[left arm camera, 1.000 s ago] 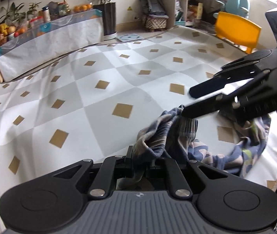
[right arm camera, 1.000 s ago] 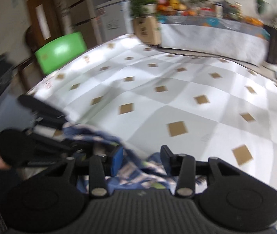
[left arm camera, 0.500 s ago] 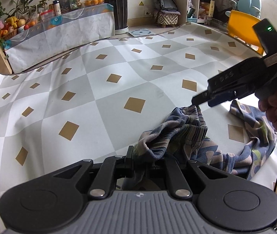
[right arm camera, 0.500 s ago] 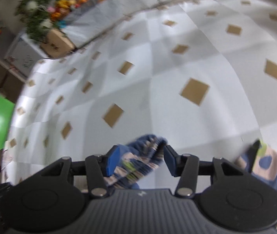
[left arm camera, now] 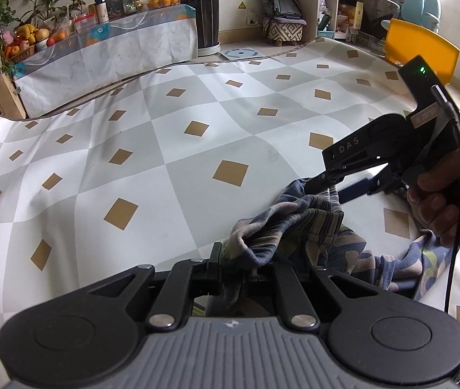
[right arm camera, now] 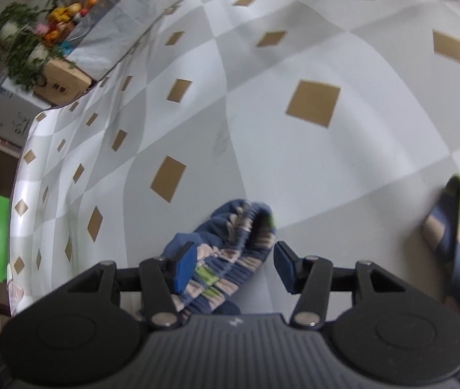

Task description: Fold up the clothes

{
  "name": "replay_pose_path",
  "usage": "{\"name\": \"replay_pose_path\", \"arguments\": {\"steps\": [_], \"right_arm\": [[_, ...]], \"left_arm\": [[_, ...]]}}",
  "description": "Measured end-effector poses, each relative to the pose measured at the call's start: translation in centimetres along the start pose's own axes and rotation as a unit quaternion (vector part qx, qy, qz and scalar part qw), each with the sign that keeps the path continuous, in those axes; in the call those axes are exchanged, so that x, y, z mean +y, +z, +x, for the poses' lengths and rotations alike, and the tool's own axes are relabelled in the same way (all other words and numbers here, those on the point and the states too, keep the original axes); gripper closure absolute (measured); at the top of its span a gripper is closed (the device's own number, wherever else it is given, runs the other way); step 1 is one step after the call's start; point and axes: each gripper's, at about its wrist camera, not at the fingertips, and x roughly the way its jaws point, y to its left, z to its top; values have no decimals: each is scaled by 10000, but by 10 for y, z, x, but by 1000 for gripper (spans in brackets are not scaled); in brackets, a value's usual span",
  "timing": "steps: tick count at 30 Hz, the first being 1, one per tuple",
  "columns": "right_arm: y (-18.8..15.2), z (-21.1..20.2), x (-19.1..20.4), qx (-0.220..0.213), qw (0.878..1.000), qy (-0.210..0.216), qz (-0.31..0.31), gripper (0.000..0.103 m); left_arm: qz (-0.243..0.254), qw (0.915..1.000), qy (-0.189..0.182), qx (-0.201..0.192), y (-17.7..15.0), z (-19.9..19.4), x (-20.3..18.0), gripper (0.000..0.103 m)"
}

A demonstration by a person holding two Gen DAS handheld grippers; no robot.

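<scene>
The patterned garment (left arm camera: 298, 227) is lying bunched near the front right part of the counter (left arm camera: 171, 194), which is wearing a grey-and-white checked cloth with tan diamonds. It is a soft knit in navy, beige and lime, with a ribbed, gathered band that looks like an elastic waistband, so it may be a pair of shorts or lounge trousers; the crumpling is hiding its full shape.

The left gripper (left arm camera: 233, 267) is holding a fold of the fabric, its jaws pinched nearly together on the cloth, which is rising off the counter towards it. The right gripper (right arm camera: 233, 267) is standing about half wide with its jaws opening a little; the ribbed band (right arm camera: 230, 253) is lying between its blue pads (right arm camera: 183, 267), and neither pad appears to be pressing it. In the left wrist view the same gripper is reaching in from the right, held in a person's hand (left arm camera: 437, 194), with its tips at the upper edge of the bunched cloth.

This garment is likely to be light, limp and stretchy. It is not going to keep any shape by itself, and a pinch in the middle would only be lifting a peak while the rest sags. The thicker ribbed band is probably offering the firmest hold. Taking it at two points well apart along the band should let the piece hang flat before it is laid out. A loose section (right arm camera: 456, 236) is trailing to the right and may drag or fold under.
</scene>
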Motion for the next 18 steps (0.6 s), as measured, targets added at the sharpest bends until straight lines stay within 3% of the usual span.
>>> {"name": "replay_pose_path", "arguments": {"steps": [8, 14, 18], "right_arm": [[-3, 10, -4, 29, 9988, 285, 401, 54], [-4, 17, 1, -36, 9989, 275, 376, 90], [-1, 9, 6, -243, 9981, 469, 322, 94]], "left_arm": [[-79, 9999, 40, 62, 0, 3, 2, 94], [-153, 9998, 123, 93, 0, 5, 5, 94], [-321, 9991, 257, 78, 3, 7, 10, 94]]}}
